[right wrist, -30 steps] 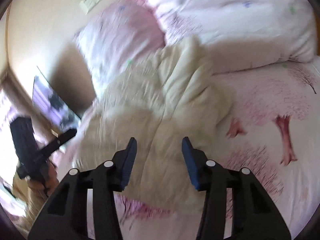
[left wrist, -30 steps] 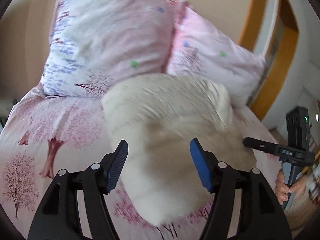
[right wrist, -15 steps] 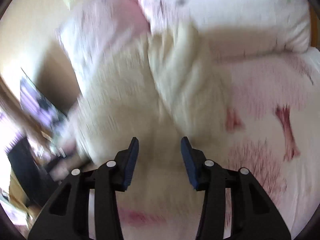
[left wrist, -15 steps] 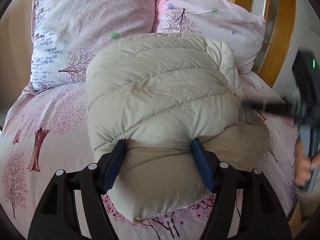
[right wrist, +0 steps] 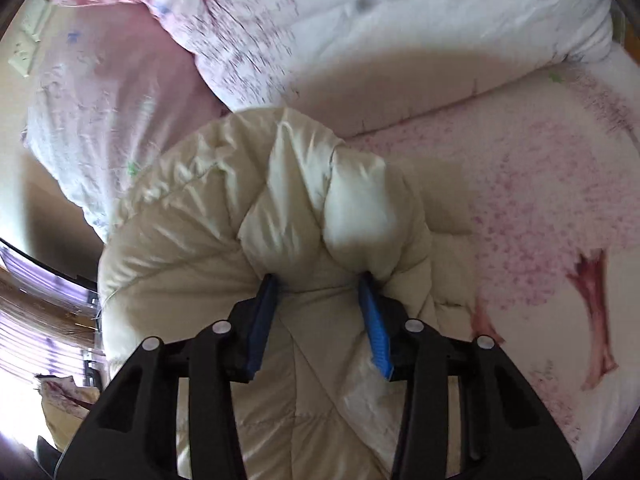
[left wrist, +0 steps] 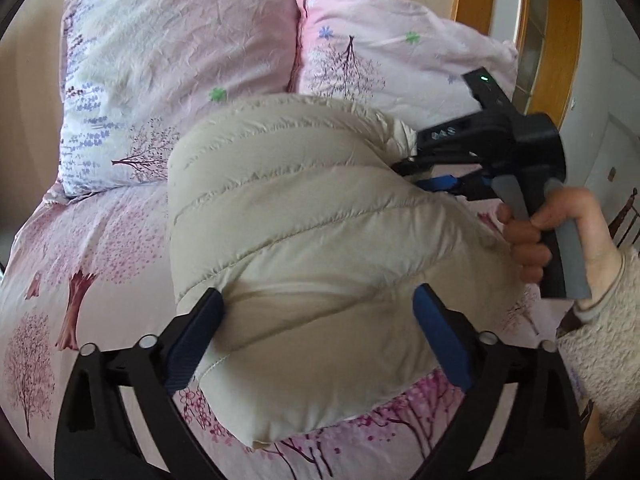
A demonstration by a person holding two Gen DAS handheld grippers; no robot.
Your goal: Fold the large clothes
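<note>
A cream quilted puffer jacket lies bundled and folded over on the pink tree-print bed sheet. My left gripper straddles its near folded edge, and its jaws are opening wide with the jacket bulging between the blue pads. In the left wrist view my right gripper, held by a person's hand, bites into the jacket's far right edge. The right wrist view shows that gripper shut on a puffy fold of the jacket, both pads sunk into the fabric.
Two pink patterned pillows lean against the wall at the head of the bed. A wooden door frame stands at the right. A white duvet lies beyond the jacket, with a wall switch at the left.
The left jaws have spread much wider around the jacket's near edge. The right gripper swung in from the right to the jacket's far edge, and its pads now pinch a fold.
</note>
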